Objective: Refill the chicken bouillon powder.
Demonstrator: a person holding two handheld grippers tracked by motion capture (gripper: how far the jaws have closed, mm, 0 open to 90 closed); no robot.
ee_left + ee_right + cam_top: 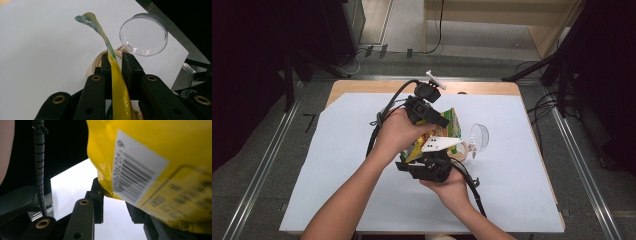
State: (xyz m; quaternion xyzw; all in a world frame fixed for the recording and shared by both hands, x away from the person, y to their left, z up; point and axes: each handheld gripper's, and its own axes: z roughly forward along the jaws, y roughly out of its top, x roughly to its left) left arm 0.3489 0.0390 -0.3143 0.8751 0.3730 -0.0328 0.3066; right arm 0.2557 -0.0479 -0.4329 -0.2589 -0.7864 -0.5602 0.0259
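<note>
The yellow snack bag hangs above the white table cover, held between the two grippers near the table's middle. The left gripper has its jaws pressed together on the bag's thin sealed edge, which runs up between them and curls away beyond their tips. Just past those tips sits a clear plastic cup lying on its side, touching a round beige lid. The right gripper has its jaws apart beneath the bag's barcode panel; one jaw touches the bag's lower corner, but whether it pinches I cannot tell.
</note>
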